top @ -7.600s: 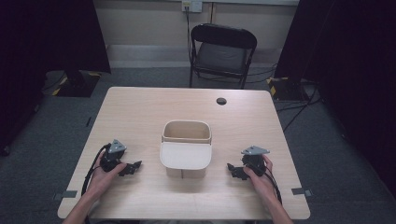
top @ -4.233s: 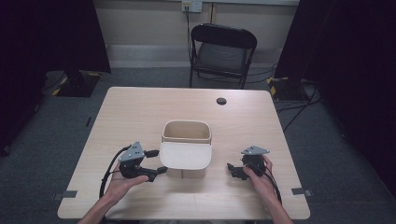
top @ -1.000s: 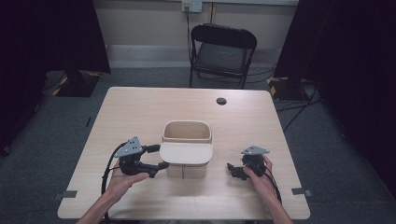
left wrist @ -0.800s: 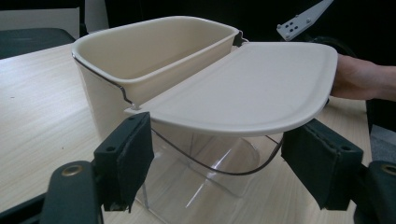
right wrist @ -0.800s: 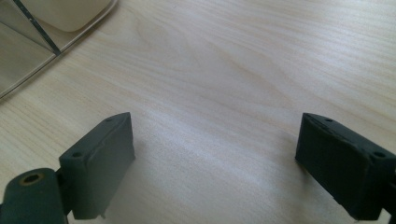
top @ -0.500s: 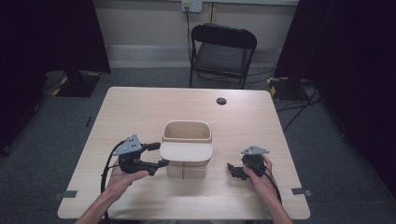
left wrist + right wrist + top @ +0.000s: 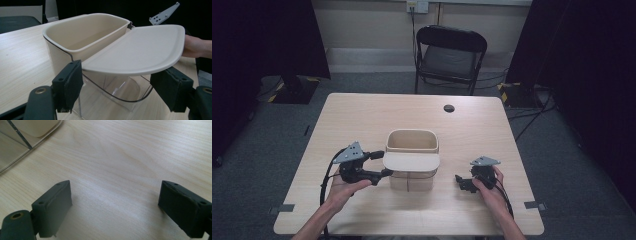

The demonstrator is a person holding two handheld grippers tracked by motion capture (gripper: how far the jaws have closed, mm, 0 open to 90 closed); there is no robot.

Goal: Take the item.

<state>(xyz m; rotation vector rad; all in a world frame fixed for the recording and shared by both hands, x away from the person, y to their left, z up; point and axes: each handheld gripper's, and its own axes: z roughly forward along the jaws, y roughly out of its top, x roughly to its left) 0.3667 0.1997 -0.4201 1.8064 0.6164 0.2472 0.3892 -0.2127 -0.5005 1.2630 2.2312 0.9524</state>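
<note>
The bin (image 7: 411, 150) stood at the middle of the tabletop (image 7: 362, 115), its cream lid (image 7: 140, 53) swung open and jutting out level toward me over the clear front wall. I had my left gripper (image 7: 377, 165) right at the lid's left edge. In the left gripper view the lid's rim lay between the two pads (image 7: 71, 83), one pad touching or nearly touching it from below, the other well clear on the far side. The jaws had just been closing a little but stood fairly wide, and nothing was clamped. My right gripper (image 7: 460, 182) rested on the tabletop well to the right of the bin, jaws spread wide with only bare wood between them. Beyond the bin, a small dark disc (image 7: 449, 108) sat near the far edge, and a folding chair (image 7: 451, 55) stood behind the tabletop.
</note>
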